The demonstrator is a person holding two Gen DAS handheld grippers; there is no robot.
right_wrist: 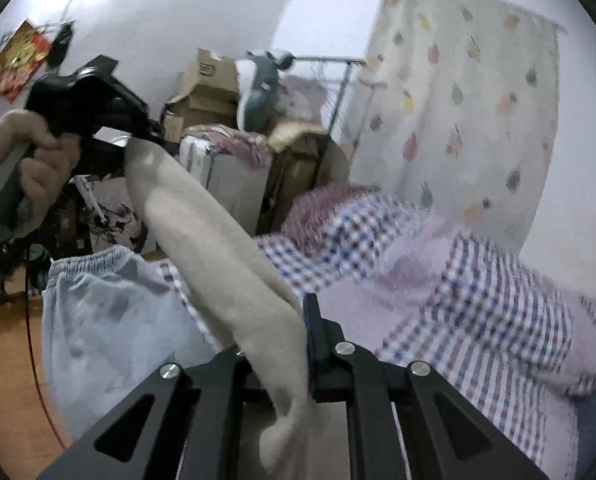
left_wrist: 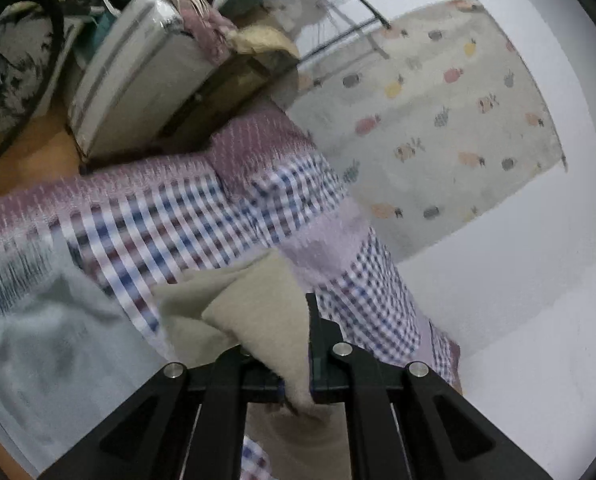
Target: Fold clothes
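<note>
Cloth point(right_wrist: 218, 248) between both hand-held grippers

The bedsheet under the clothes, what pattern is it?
Blue, red and white checked bedsheet, clearest in the right wrist view.

**Beige cloth among checks and fruit prints**

The held garment point(right_wrist: 218, 248) is plain beige. Under it the bedsheet point(right_wrist: 497, 312) shows blue, dark red and white checks, and a purple woven blanket point(left_wrist: 254, 140) lies on it. The trousers point(right_wrist: 106, 320) with the gathered waistband are pale blue. The curtain point(right_wrist: 465, 92) is cream, dotted with pink, yellow and grey fruit. Both tools, left point(left_wrist: 298, 360) and right point(right_wrist: 298, 360), are black.
</note>
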